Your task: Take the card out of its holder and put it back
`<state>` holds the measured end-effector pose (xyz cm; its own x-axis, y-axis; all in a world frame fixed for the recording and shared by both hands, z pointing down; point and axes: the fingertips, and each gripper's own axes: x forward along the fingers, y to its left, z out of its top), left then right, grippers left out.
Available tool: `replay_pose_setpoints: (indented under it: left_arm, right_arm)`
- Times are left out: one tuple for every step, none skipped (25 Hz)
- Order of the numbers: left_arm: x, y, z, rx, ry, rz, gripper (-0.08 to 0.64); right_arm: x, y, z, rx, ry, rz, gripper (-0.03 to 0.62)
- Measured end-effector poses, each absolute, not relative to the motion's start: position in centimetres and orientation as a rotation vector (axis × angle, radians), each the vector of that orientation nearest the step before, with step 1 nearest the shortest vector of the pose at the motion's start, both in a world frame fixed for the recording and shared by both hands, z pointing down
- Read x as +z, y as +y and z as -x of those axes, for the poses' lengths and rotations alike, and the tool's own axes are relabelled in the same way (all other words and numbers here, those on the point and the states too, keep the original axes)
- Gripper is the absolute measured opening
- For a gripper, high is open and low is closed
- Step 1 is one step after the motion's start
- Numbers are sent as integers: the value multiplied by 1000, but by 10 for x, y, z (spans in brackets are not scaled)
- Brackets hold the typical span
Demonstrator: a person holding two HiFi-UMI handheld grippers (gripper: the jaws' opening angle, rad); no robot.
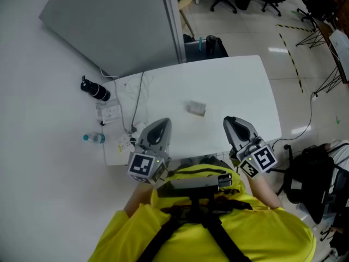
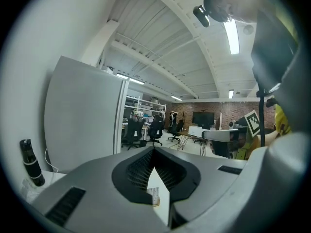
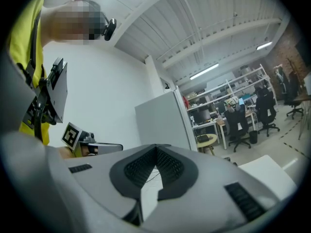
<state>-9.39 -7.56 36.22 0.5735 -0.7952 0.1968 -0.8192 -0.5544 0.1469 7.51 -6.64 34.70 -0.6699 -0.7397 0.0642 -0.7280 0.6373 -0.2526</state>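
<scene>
The card holder (image 1: 196, 108), a small grey-clear piece, lies flat near the middle of the white table (image 1: 240, 86); whether the card is in it is too small to tell. Both grippers hover over the near edge, short of the holder. My left gripper (image 1: 162, 122) is to its lower left, my right gripper (image 1: 229, 120) to its lower right. In the left gripper view the jaws (image 2: 154, 150) meet at the tips, with nothing held; a bit of the holder (image 2: 153, 195) shows through the gap behind the tips. The right gripper's (image 3: 156, 148) jaws are likewise shut and empty.
A black bottle (image 1: 95, 90) stands at the table's left, with a power strip and cables (image 1: 112, 112) and a small water bottle (image 1: 94, 138) nearby. A grey partition (image 1: 120, 21) rises behind the table. A black bag (image 1: 311, 173) sits on the floor at right.
</scene>
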Motion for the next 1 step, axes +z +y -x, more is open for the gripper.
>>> replay_pose_setpoints:
  left_arm:
    - [361, -76, 93, 162, -1348, -2593, -5]
  right_arm:
    - [348, -66, -75, -407, 2801, 1259, 5]
